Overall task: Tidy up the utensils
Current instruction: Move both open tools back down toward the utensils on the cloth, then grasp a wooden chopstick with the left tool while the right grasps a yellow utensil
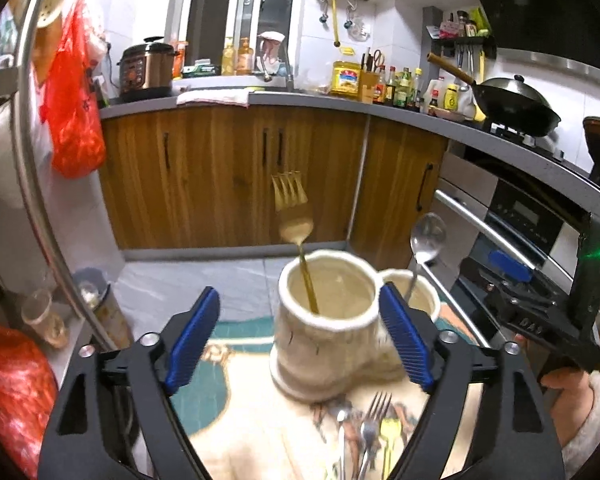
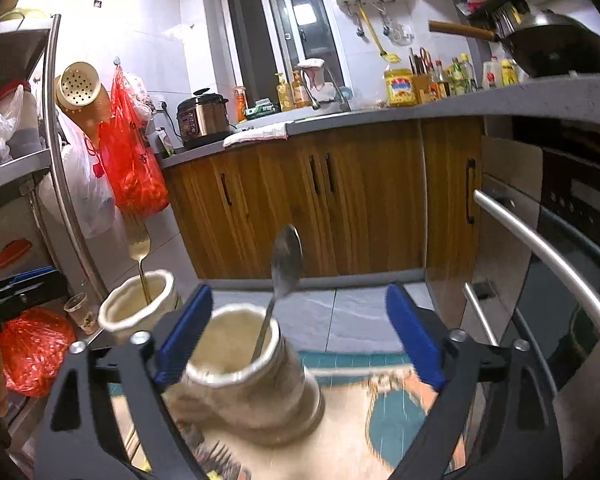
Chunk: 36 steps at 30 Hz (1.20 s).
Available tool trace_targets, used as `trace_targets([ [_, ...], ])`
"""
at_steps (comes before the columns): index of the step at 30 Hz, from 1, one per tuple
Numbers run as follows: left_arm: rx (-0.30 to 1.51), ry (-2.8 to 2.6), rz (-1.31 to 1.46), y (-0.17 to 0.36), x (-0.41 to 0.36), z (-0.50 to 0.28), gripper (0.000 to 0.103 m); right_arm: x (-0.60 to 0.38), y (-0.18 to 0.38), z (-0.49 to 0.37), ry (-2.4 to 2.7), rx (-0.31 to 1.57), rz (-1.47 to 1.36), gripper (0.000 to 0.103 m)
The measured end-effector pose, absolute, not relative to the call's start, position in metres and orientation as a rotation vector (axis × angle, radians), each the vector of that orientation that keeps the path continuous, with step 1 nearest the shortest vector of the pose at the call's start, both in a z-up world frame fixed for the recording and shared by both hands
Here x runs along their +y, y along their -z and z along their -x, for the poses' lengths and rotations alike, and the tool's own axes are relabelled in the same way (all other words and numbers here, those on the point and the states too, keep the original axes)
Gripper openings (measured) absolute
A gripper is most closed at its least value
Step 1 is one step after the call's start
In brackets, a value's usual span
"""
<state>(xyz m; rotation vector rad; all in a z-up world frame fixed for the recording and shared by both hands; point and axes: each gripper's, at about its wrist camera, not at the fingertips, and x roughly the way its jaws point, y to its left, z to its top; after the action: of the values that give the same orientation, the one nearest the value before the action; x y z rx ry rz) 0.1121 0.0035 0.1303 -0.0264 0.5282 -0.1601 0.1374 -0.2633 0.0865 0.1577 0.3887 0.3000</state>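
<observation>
Two cream boot-shaped holders stand side by side on a patterned cloth (image 1: 236, 420). A gold fork (image 1: 294, 216) stands tines up in the left holder (image 1: 324, 328), and a silver spoon (image 1: 427, 238) stands in the right holder (image 1: 420, 296). My left gripper (image 1: 300, 332) is open, its blue pads on either side of the left holder without touching it. My right gripper (image 2: 300, 336) is open wide too. The spoon's holder (image 2: 248, 376) sits low between its fingers, close to the left pad, with the spoon (image 2: 286, 264) upright. Several loose forks and spoons (image 1: 366, 428) lie on the cloth below.
Wooden cabinets (image 1: 228, 176) run across the back under a grey counter. An oven with a long steel handle (image 2: 540, 248) is close on the right. A metal rack pole (image 1: 32, 160) and red bags (image 1: 76, 120) stand on the left. A person's hand (image 1: 568, 384) holds the other gripper.
</observation>
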Motion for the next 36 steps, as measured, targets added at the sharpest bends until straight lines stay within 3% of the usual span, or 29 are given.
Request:
trace_targets([
  [7,0.628,0.052,-0.038,-0.088,0.034,-0.073,0.095,-0.266,-0.063,-0.098,-0.271,0.432,-0.064,0.098],
  [17,0.846,-0.023,0.002,-0.011,0.066,-0.05,0.095,-0.222,-0.012,-0.076,-0.358,0.724,0.072,0.098],
  [22,0.871,-0.009,-0.02,-0.002,0.064,-0.043,0.092,-0.204,0.002,-0.073,-0.398,0.815,0.047,0.098],
  [23,0.868,0.0,-0.023,-0.002,0.062,-0.041,0.086,-0.2,0.004,-0.072,-0.405,0.83,0.038,0.098],
  [25,0.872,0.02,-0.044,-0.001,0.057,-0.039,0.075,-0.192,0.007,-0.073,-0.412,0.853,0.035,0.088],
  [27,0.877,0.034,-0.057,0.002,0.053,-0.039,0.063,-0.184,0.009,-0.072,-0.421,0.874,0.046,0.07],
  [30,0.892,0.062,-0.064,0.005,0.048,-0.037,0.05,-0.17,0.011,-0.072,-0.45,0.913,0.057,0.053],
  [34,0.915,0.08,-0.057,0.01,0.046,-0.039,0.042,-0.157,0.013,-0.072,-0.478,0.957,0.059,0.051],
  [36,0.924,0.088,-0.039,0.012,0.046,-0.039,0.038,-0.153,0.015,-0.072,-0.479,0.968,0.067,0.043],
])
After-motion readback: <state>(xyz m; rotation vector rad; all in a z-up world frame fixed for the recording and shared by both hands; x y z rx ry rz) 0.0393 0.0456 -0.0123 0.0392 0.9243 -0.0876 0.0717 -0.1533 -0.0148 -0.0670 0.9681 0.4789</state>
